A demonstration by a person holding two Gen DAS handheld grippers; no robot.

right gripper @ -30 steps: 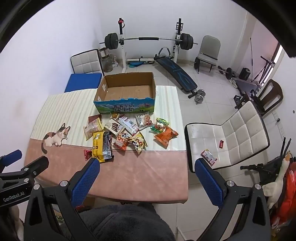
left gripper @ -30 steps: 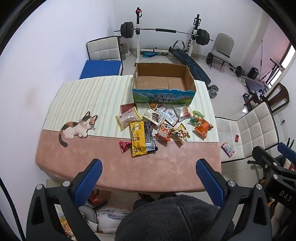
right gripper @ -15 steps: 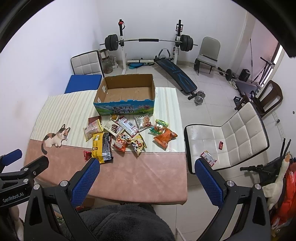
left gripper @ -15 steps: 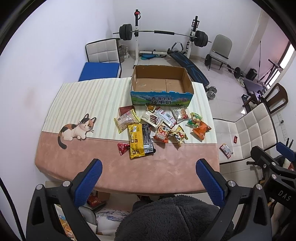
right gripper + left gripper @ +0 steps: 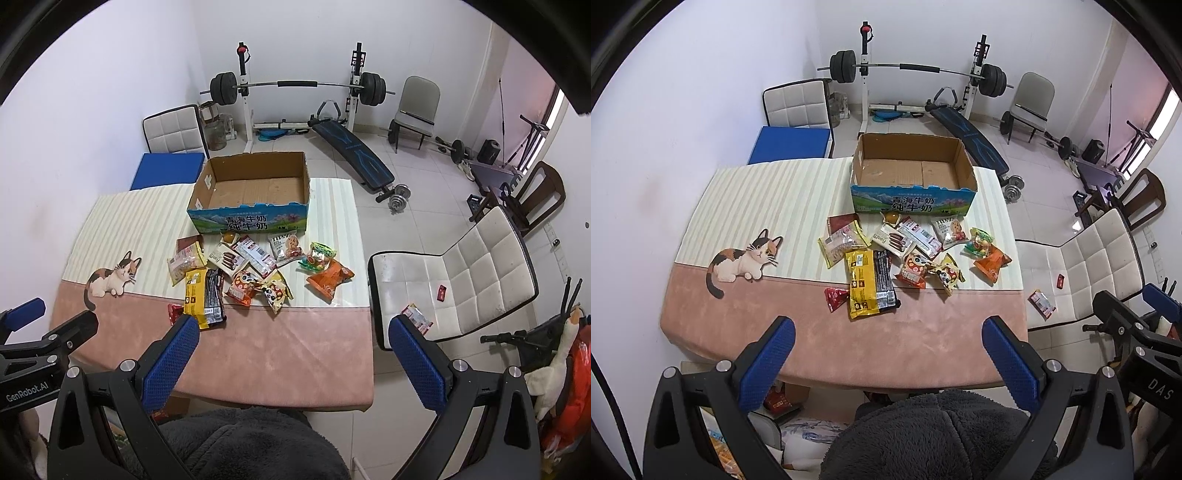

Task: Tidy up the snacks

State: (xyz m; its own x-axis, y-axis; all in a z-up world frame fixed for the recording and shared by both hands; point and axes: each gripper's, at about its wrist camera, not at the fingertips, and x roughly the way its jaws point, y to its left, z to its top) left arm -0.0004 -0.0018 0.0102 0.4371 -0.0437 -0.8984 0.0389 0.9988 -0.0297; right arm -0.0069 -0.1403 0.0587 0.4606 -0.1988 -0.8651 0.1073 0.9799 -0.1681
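Nothing sorted yet, by the look of it. Cardboard box [image 5: 911,173] sits open and bare inside, at 12 o'clock on the table [image 5: 923,343]. All the snack packets [image 5: 905,254] lie loose just in front of it, toward table centre: a yellow-and-black bar pack [image 5: 864,284] at the 6 o'clock edge of the pile, a small red packet [image 5: 834,297] just beside it at 9, an orange bag [image 5: 991,263] at 3. 2 more packets lie off the table on the white chair [image 5: 480,273] at 3 o'clock.

Left gripper [image 5: 888,354] spread wide, holding nothing, well above the near table edge. Right gripper [image 5: 293,354] likewise wide and empty. Whole job appears still ahead.

Surface: cloth, pink near half, cream striped far half, cartoon cat [image 5: 742,260] printed at 9. Room: tiled floor, barbell rack [image 5: 916,70] and bench against far wall at 12, second chair with blue pad at 11.
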